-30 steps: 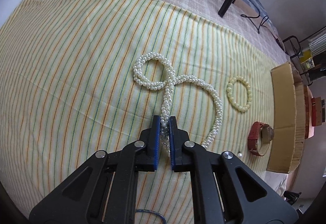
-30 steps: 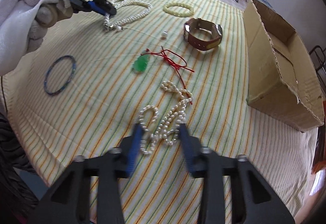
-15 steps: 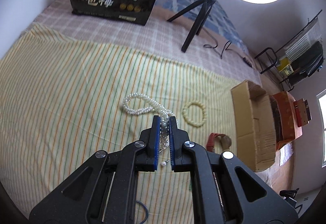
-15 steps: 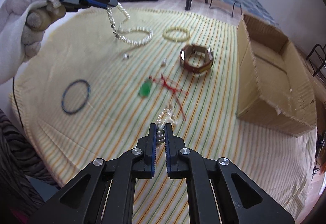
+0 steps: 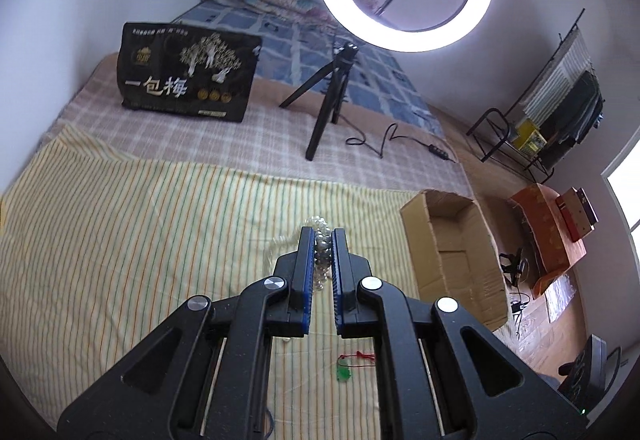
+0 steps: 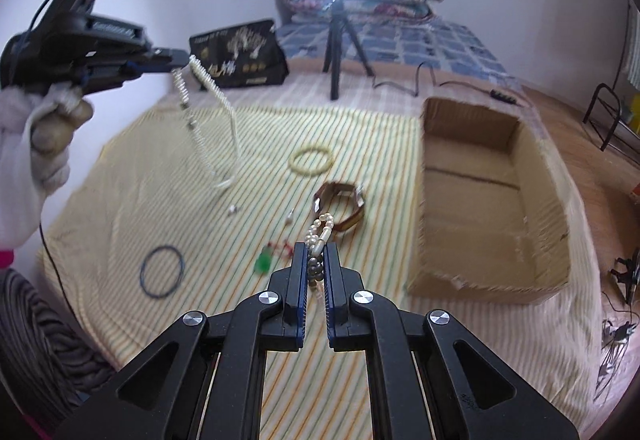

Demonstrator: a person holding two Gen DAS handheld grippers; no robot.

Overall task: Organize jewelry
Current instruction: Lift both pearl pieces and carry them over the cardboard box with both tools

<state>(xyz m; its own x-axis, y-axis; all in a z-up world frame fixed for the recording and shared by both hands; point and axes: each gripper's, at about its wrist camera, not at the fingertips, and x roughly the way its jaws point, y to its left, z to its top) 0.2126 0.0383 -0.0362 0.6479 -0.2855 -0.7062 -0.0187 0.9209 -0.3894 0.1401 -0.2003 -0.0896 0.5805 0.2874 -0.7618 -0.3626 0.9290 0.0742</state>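
Both tools held pearl strands above the striped cloth.

The left tool (image 6: 182,58) pinched a long pearl necklace (image 6: 208,112) that hung in the air (blurred), while the right tool (image 6: 316,260) was clamped on a shorter pearl strand (image 6: 320,230); a yellow bracelet (image 6: 312,159), watch (image 6: 340,208), blue bangle (image 6: 162,271) and green pendant (image 6: 264,264) lay on the cloth near the open cardboard box (image 6: 480,200).
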